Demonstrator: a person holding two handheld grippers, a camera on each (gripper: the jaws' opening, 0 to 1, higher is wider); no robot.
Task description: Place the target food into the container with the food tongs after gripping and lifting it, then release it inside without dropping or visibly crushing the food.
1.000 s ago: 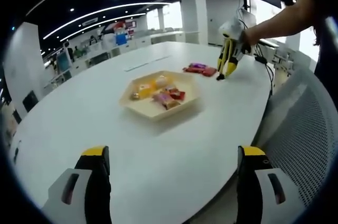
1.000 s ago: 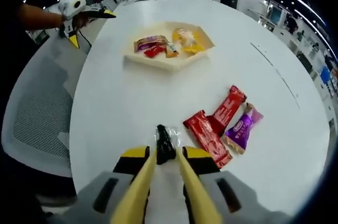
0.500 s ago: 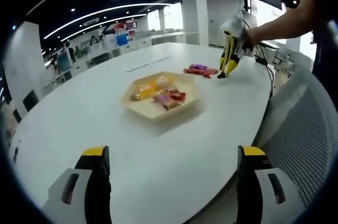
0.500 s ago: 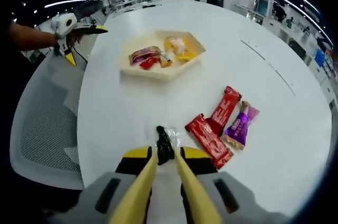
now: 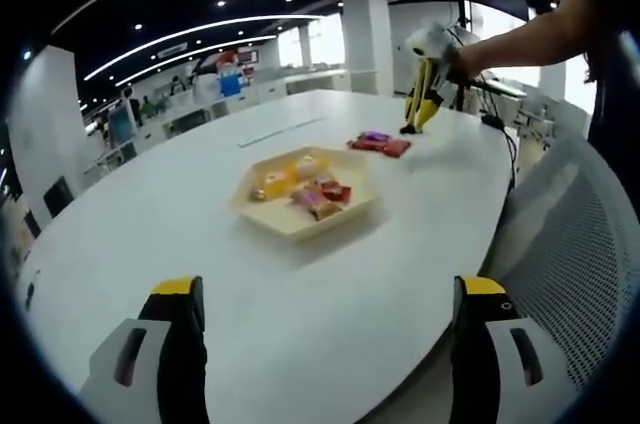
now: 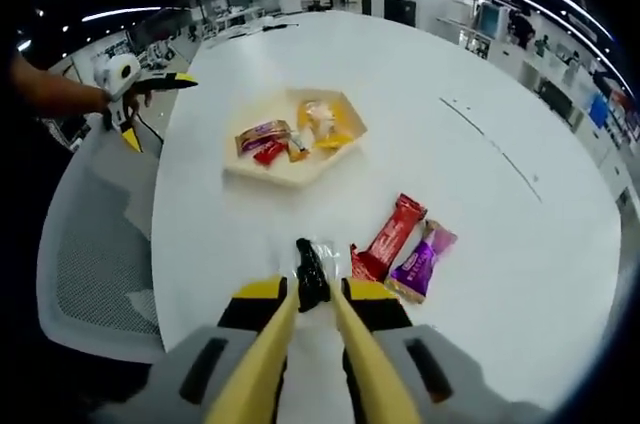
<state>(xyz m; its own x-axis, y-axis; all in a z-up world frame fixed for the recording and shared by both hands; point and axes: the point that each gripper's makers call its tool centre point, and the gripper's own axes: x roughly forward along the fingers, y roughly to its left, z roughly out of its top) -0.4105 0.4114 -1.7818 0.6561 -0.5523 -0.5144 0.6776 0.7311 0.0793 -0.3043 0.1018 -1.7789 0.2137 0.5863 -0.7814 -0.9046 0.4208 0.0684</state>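
Observation:
My right gripper (image 6: 313,296) is shut on yellow food tongs (image 6: 278,344). Their tips pinch a dark sweet in a clear wrapper (image 6: 311,272), held in the air above the white table. The hexagonal tray (image 6: 262,172) with several wrapped snacks lies further ahead, left of centre. In the left gripper view, the same tray (image 5: 300,229) sits mid-table. Beyond it, the right gripper (image 5: 422,94) hangs with the tongs over the far edge. My left gripper (image 5: 325,304) stands open with nothing in it, low over the near table edge.
Red bars (image 6: 388,236) and a purple packet (image 6: 420,262) lie on the table right of the tongs, seen as loose packets (image 5: 380,142) behind the tray. A mesh chair (image 5: 575,254) stands by the table edge. A person's arm (image 5: 520,39) holds the right gripper.
The right gripper has risen with the tongs and the dark sweet, so the table looks farther below. The left gripper has stayed open and nearly still.

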